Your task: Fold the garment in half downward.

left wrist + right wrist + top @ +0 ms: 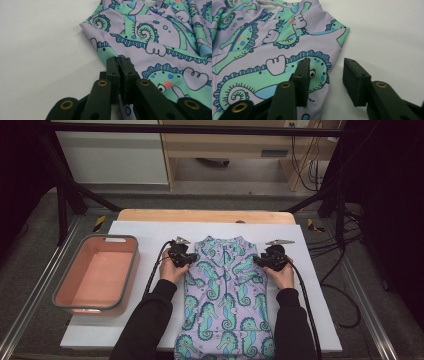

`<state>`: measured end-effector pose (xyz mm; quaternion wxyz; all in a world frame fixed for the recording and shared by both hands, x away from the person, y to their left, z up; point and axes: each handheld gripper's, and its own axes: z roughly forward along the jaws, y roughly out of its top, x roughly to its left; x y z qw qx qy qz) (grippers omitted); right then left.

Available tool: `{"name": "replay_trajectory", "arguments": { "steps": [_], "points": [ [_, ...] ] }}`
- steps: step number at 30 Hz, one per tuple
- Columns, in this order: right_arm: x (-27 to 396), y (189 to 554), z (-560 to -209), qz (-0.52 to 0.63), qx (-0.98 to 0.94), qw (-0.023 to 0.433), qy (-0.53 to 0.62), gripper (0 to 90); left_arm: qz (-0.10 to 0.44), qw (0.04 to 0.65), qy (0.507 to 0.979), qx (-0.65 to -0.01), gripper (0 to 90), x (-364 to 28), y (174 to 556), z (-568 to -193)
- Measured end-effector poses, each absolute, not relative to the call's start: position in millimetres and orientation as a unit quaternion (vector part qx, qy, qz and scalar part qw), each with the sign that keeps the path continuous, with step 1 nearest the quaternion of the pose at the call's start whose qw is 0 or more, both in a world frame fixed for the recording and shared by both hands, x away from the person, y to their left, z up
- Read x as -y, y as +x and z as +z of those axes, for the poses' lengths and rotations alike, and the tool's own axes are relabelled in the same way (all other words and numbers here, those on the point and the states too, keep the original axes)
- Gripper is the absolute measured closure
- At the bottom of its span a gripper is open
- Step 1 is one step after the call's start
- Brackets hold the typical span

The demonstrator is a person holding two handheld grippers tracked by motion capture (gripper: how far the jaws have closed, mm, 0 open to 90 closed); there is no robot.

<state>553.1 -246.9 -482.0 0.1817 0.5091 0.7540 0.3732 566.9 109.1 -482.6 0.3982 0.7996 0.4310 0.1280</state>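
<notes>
- The white rectangular desk [150, 232] carries a lilac seahorse-print stretch garment [227, 295] at its near-edge middle.
- A salmon plastic tub with grey rim [127, 265] sits at the desk's left edge.
- The left gripper [119, 61] is clamped on the garment's left edge.
- The right gripper [325, 72] straddles the right edge, jaws apart.

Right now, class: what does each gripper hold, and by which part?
The left gripper pinches the seahorse garment at its side edge. The right gripper holds nothing; its jaws straddle the opposite edge, apart.
</notes>
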Motion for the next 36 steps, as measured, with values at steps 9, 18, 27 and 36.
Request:
{"name": "replay_trajectory", "arguments": {
  "steps": [9,18,27,36],
  "points": [
    [237,556,-476,0.351,-0.772,0.158,0.507,78.2,0.129,0.398,0.8,-0.431,86.1,-109,567,-483],
    [238,557,-476,0.361,-0.768,0.137,0.511,87.1,0.115,0.406,0.789,-0.447,87.5,-110,568,-481],
    [242,558,-461,0.385,-0.755,0.164,0.504,87.5,0.127,0.451,0.769,-0.435,88.1,-111,573,-447],
    [244,552,-435,0.4,-0.753,0.185,0.488,87.5,0.133,0.48,0.762,-0.414,88.1,-117,567,-425]
  ]
}}
